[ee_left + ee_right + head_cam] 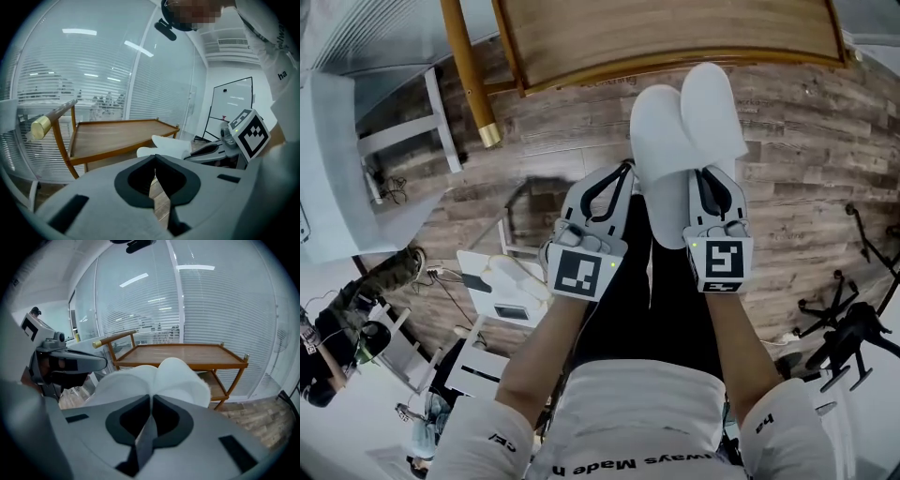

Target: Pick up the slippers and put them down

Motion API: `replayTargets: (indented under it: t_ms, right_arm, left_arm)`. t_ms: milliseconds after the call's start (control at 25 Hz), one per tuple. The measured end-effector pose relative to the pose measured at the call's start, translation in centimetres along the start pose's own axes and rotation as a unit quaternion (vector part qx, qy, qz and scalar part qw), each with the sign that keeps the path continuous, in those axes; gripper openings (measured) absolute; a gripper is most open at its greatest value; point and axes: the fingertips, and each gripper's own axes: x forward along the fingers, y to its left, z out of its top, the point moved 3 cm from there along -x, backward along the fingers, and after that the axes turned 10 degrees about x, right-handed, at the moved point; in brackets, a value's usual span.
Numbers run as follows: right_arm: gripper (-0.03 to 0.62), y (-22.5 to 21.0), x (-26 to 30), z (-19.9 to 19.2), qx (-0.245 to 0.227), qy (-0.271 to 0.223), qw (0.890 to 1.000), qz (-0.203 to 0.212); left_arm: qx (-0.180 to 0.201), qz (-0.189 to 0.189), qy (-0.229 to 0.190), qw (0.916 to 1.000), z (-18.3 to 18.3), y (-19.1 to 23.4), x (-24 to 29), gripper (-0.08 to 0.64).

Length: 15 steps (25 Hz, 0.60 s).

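Note:
A pair of white slippers (684, 131) hangs over the wood-plank floor, pinched at the heel end in my right gripper (703, 174), which is shut on them. In the right gripper view the slippers (161, 376) fan out just beyond the closed jaws of the right gripper (151, 400). My left gripper (625, 171) is close beside them on the left, its jaw tips together with nothing between them. In the left gripper view the left gripper (155, 160) is shut and empty, and the slippers (172, 144) show past it to the right.
A wooden trolley (675, 42) stands just ahead, its brass-tipped handle (473, 80) to the left. White boxes (502, 286) lie on the floor at lower left. An office chair base (853, 328) is at the right. A person (337, 328) sits at far left.

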Motion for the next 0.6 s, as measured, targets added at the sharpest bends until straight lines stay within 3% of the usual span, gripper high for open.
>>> replayTargets:
  t_ms: [320,600]
  right_arm:
    - [0.023,-4.5,-3.2,-0.4,0.040,-0.030,0.996,-0.068]
    - [0.023,-9.5,-7.3,-1.8,0.084,-0.056,0.987,-0.128]
  left_arm:
    - [0.034,-0.066,-0.007,0.9972,1.6,-3.4,2.9,0.012]
    - [0.068,-0.126,-0.008,0.9896,3.3,-8.2,5.9,0.012]
